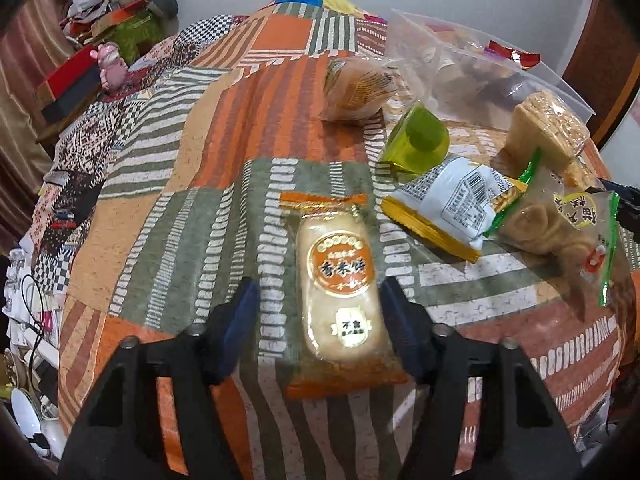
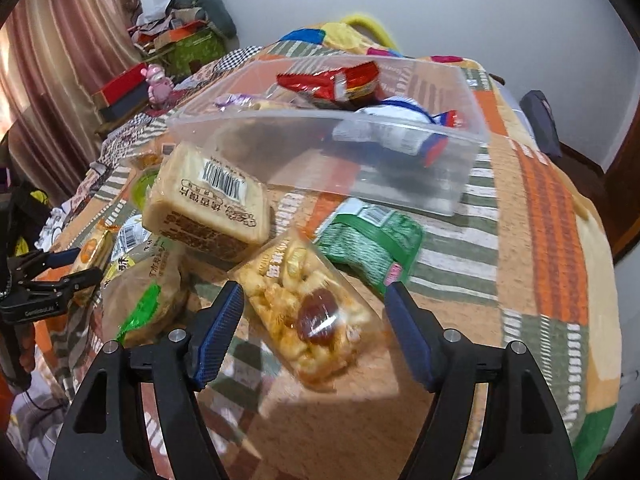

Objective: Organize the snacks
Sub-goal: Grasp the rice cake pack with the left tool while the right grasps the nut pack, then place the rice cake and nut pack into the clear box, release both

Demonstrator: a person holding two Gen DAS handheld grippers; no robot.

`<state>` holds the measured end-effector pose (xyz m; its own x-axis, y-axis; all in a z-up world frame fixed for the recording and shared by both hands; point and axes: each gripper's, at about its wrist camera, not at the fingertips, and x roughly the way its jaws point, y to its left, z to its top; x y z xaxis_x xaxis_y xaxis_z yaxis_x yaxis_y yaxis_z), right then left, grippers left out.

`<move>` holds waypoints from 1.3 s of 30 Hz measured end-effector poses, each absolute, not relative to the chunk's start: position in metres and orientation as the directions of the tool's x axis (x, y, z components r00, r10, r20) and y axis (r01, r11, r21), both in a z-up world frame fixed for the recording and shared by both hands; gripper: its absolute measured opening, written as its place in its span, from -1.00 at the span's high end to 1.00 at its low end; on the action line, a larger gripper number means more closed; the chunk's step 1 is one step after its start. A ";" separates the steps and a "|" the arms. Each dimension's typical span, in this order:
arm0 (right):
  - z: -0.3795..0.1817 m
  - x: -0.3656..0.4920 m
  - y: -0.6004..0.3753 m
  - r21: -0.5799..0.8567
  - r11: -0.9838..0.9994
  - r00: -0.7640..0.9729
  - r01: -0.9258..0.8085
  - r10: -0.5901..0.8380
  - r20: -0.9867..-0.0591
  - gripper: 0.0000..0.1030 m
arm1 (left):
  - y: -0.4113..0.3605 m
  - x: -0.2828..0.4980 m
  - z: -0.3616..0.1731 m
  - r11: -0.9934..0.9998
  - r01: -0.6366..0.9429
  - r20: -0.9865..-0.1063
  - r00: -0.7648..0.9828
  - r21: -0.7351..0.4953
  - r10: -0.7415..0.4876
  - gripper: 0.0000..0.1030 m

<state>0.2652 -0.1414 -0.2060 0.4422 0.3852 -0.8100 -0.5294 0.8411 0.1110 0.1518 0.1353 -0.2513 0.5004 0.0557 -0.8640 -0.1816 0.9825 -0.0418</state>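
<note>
My left gripper (image 1: 318, 300) is open, its fingers on either side of an orange-labelled rice cracker pack (image 1: 340, 284) lying on the patchwork tablecloth. My right gripper (image 2: 314, 304) is open around a clear pack of puffed snack with a red date (image 2: 308, 312). A clear plastic bin (image 2: 340, 136) behind it holds a red packet (image 2: 332, 80) and a white-blue packet (image 2: 396, 132). The left gripper also shows at the left edge of the right wrist view (image 2: 60, 268).
Loose snacks lie around: a green jelly cup (image 1: 416, 140), a white packet (image 1: 444, 204), a green-edged biscuit pack (image 1: 552, 224), a beige wafer block (image 2: 208, 204), a green packet (image 2: 372, 248), a bun (image 1: 356, 88). Boxes and a pink toy (image 1: 110, 64) sit beyond the table's left edge.
</note>
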 end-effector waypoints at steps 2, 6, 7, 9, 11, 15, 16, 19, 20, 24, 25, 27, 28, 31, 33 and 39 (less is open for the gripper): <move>-0.208 0.264 -0.139 0.120 0.837 0.428 -0.534 0.391 -0.815 -0.36 | 0.133 0.154 -0.252 0.982 -0.186 -0.858 0.508 -0.024 0.075 -0.04; -0.214 0.258 -0.137 0.127 0.827 0.407 -0.548 0.396 -0.823 -0.23 | 0.136 0.155 -0.252 0.981 -0.194 -0.851 0.518 -0.016 0.088 0.22; -0.215 0.255 -0.136 0.104 0.829 0.422 -0.550 0.383 -0.822 -0.12 | 0.137 0.154 -0.252 0.981 -0.195 -0.849 0.519 -0.007 0.097 0.29; -0.213 0.254 -0.136 0.091 0.827 0.431 -0.554 0.379 -0.819 0.08 | 0.140 0.153 -0.251 0.981 -0.194 -0.848 0.521 -0.014 0.091 0.35; -0.211 0.253 -0.139 0.110 0.826 0.426 -0.552 0.393 -0.815 0.17 | 0.144 0.151 -0.247 0.980 -0.196 -0.847 0.526 -0.032 0.078 0.36; -0.207 0.251 -0.144 0.127 0.830 0.431 -0.543 0.405 -0.806 0.18 | 0.143 0.145 -0.235 0.981 -0.192 -0.827 0.557 -0.042 0.074 0.36; -0.205 0.250 -0.147 0.131 0.832 0.435 -0.540 0.409 -0.802 0.18 | 0.143 0.145 -0.232 0.981 -0.188 -0.823 0.563 -0.042 0.073 0.36; -0.198 0.248 -0.154 0.135 0.838 0.454 -0.529 0.414 -0.789 0.18 | 0.137 0.146 -0.218 0.984 -0.170 -0.807 0.587 -0.046 0.064 0.36; -0.194 0.248 -0.156 0.136 0.840 0.462 -0.526 0.416 -0.784 0.18 | 0.136 0.147 -0.213 0.985 -0.166 -0.802 0.595 -0.051 0.059 0.36; -0.180 0.250 -0.163 0.135 0.851 0.499 -0.508 0.419 -0.759 0.19 | 0.127 0.156 -0.197 0.987 -0.143 -0.781 0.624 -0.075 0.031 0.36; -0.176 0.251 -0.165 0.135 0.853 0.510 -0.503 0.420 -0.750 0.19 | 0.124 0.159 -0.192 0.988 -0.135 -0.774 0.633 -0.076 0.027 0.36; -0.167 0.252 -0.168 0.133 0.859 0.533 -0.495 0.421 -0.734 0.19 | 0.119 0.168 -0.182 0.990 -0.116 -0.759 0.651 -0.082 0.014 0.36; -0.163 0.253 -0.170 0.130 0.862 0.547 -0.489 0.419 -0.724 0.19 | 0.115 0.173 -0.176 0.991 -0.109 -0.752 0.659 -0.081 0.011 0.36; -0.150 0.257 -0.175 0.129 0.872 0.582 -0.473 0.419 -0.697 0.18 | 0.106 0.185 -0.162 0.992 -0.088 -0.731 0.682 -0.086 -0.003 0.36; -0.142 0.262 -0.178 0.131 0.878 0.603 -0.460 0.418 -0.680 0.19 | 0.101 0.196 -0.154 0.992 -0.076 -0.721 0.693 -0.097 -0.017 0.36; -0.121 0.283 -0.183 0.123 0.894 0.658 -0.431 0.404 -0.635 0.18 | 0.088 0.231 -0.134 0.995 -0.047 -0.691 0.723 -0.087 -0.026 0.36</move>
